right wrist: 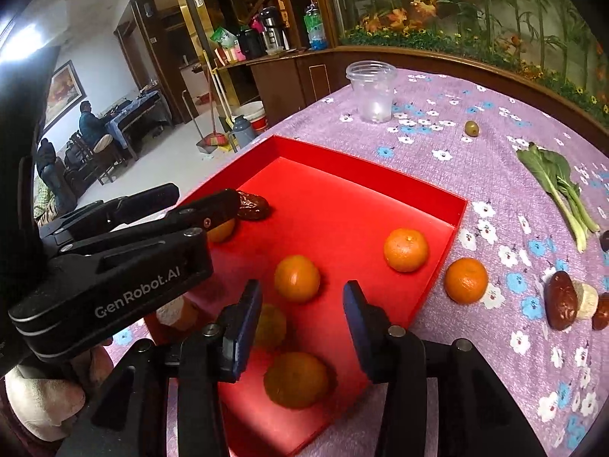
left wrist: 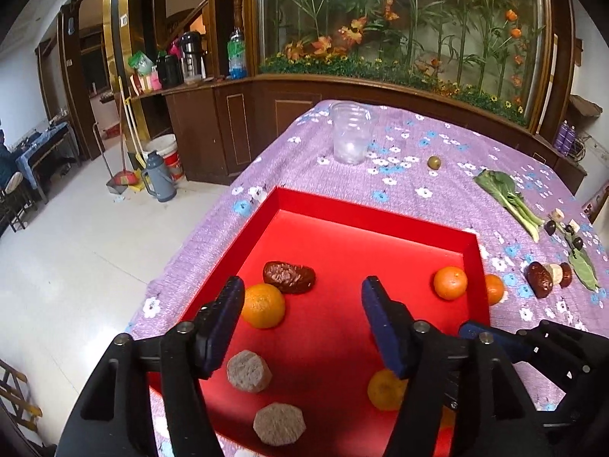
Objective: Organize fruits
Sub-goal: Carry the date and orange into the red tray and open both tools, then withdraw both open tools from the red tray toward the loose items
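Both grippers hang over the red tray [right wrist: 437, 194], jaws spread and pinching nothing. The left gripper [left wrist: 300, 323] has an orange [left wrist: 263, 305] touching its left finger; a careless lift could roll it against the date [left wrist: 288, 276]. The right gripper [right wrist: 302, 327] stands above an orange [right wrist: 296, 379] at the tray's 6 o'clock. One orange [right wrist: 466, 280] remains outside at 3 o'clock, touching the wall, so a shallow reach may snag the rim and shift the tray.
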